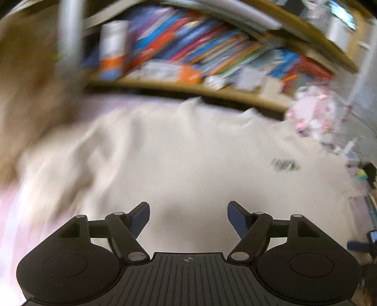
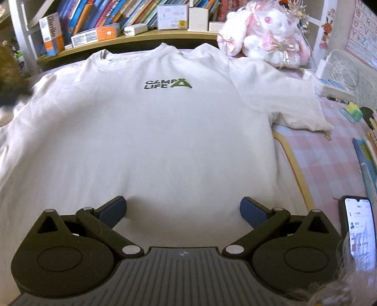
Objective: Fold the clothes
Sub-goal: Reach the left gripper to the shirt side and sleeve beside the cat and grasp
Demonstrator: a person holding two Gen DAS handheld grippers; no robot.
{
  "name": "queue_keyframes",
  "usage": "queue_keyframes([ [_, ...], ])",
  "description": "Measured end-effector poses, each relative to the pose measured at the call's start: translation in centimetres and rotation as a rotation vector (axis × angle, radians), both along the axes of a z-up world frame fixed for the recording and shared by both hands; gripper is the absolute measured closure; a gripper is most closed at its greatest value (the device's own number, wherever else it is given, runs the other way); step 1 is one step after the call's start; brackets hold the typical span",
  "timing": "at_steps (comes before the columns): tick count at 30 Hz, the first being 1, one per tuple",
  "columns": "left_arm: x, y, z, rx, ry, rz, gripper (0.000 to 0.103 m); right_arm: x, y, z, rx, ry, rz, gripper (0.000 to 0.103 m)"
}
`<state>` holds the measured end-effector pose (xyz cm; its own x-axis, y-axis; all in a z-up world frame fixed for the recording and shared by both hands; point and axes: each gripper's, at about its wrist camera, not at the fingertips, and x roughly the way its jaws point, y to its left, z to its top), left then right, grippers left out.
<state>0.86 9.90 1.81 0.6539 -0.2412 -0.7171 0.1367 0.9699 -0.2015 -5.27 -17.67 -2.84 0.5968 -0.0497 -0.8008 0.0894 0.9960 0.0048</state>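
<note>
right gripper [image 2: 183, 210] jaws wide, empty, over lower hem | left gripper [image 1: 188, 217] jaws wide, empty; view motion-blurred | white T-shirt [image 2: 146, 131] flat, front up, on pink checked bedsheet [image 2: 318, 160]; left sleeve cut off | plush rabbit [image 2: 266, 35] beyond shirt's right shoulder | phone [image 2: 359, 226] right of hem, partly cut off

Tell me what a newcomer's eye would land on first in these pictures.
First, the white T-shirt spread flat across the bed, with a dark "CAMP LIFE" logo on its chest. Next, the pink and white plush rabbit at the far right corner, beside the shelf of colourful books. A lit phone lies near the open right gripper.
</note>
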Motion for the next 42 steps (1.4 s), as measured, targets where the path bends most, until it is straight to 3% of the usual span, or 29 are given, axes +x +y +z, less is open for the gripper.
queue_keyframes([
  [6,-6.8,1.9,-1.3,0.036,0.058,0.152,0.028,-1.2,0.0,0.3,0.004,-0.009,0.051,0.0],
  [15,-12.0,3.2,-0.5,0.076,0.007,0.249,0.028,-5.3,1.6,1.4,-0.018,-0.082,0.185,0.0],
  [18,-12.5,4.2,-0.2,0.041,0.002,0.292,0.028,-6.2,1.6,1.3,-0.021,-0.075,0.197,0.0],
  [23,-11.4,7.0,0.4,-0.126,0.005,0.386,0.029,-7.8,1.7,1.2,-0.026,-0.064,0.217,0.0],
  [28,-9.3,10.2,0.1,-0.348,0.035,0.494,0.029,-8.2,1.3,1.1,-0.022,-0.06,0.177,0.0],
  [36,-5.5,15.6,-2.7,-0.822,0.103,0.656,0.034,-7.3,2.6,1.5,-0.009,-0.056,0.073,0.0],
  [42,-1.1,17.4,-5.1,-0.973,0.155,0.736,0.037,-6.7,5.6,2.0,-0.044,-0.054,0.065,0.0],
])
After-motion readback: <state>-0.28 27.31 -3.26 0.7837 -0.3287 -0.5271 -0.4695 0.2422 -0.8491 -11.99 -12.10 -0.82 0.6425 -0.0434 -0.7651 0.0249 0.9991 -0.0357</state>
